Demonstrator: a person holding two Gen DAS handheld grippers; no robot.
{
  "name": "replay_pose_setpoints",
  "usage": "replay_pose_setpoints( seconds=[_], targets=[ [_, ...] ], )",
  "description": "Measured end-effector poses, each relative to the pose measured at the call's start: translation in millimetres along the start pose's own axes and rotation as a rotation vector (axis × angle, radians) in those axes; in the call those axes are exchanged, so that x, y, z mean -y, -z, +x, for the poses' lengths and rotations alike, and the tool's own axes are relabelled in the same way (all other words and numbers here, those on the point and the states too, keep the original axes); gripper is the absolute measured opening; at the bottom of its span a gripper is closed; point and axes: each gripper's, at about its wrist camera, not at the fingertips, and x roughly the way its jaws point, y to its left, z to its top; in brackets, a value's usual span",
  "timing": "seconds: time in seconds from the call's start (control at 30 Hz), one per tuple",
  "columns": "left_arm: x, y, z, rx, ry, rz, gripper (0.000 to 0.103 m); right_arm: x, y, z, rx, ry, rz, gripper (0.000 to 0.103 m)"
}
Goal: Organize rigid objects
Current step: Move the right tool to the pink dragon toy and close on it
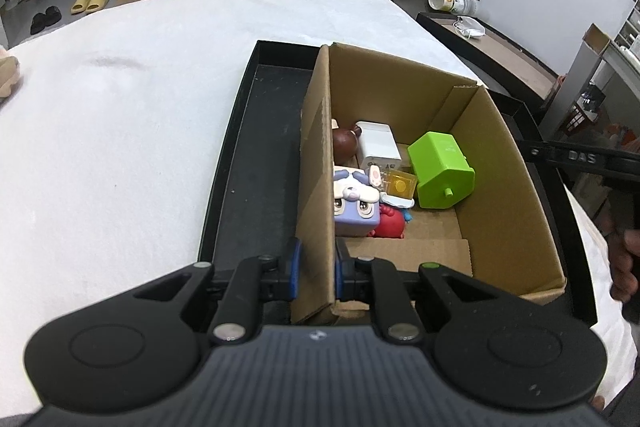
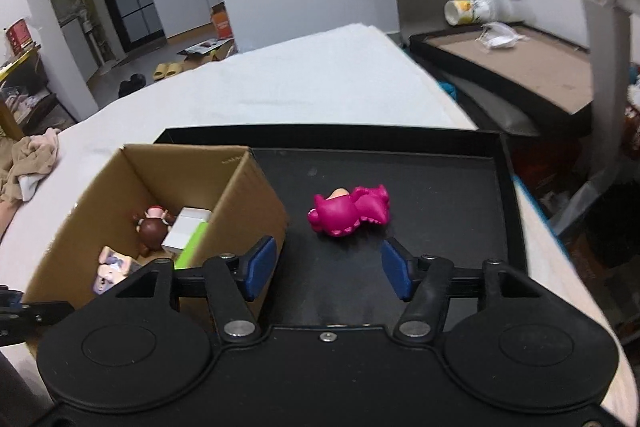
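Left gripper (image 1: pixel 316 269) clamped on cardboard box (image 1: pixel 500 147) wall; right gripper (image 2: pixel 328 269) jaws apart, short of pink toy (image 2: pixel 348 211). Rounded shape could squirt out sideways.

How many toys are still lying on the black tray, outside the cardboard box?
1: the magenta toy lies on the black tray, right of the cardboard box, just ahead of the open right gripper. The box wall may hide others.
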Motion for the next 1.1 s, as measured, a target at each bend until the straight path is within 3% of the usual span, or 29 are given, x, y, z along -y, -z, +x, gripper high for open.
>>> replay_pose_setpoints(
  seconds=[0.37, 0.53, 1.1],
  targets=[
    [-4.9, -0.8, 4.3, -0.010, 0.006, -0.038, 0.015, 22.0, -5.3, 38.1, -0.008, -0.044, -0.028, 0.067],
    [-4.1, -1.9, 6.3, -0.016, -0.001, -0.040, 0.015, 26.8, -7.2, 45.5, -0.011, -0.066, -0.015, 0.079],
    [-0.2, -0.8, 4.6, -0.005, -0.030, -0.051, 0.015, 27.1, -10.1, 73.1, -0.019, -0.083, -0.033, 0.079]
  ],
)
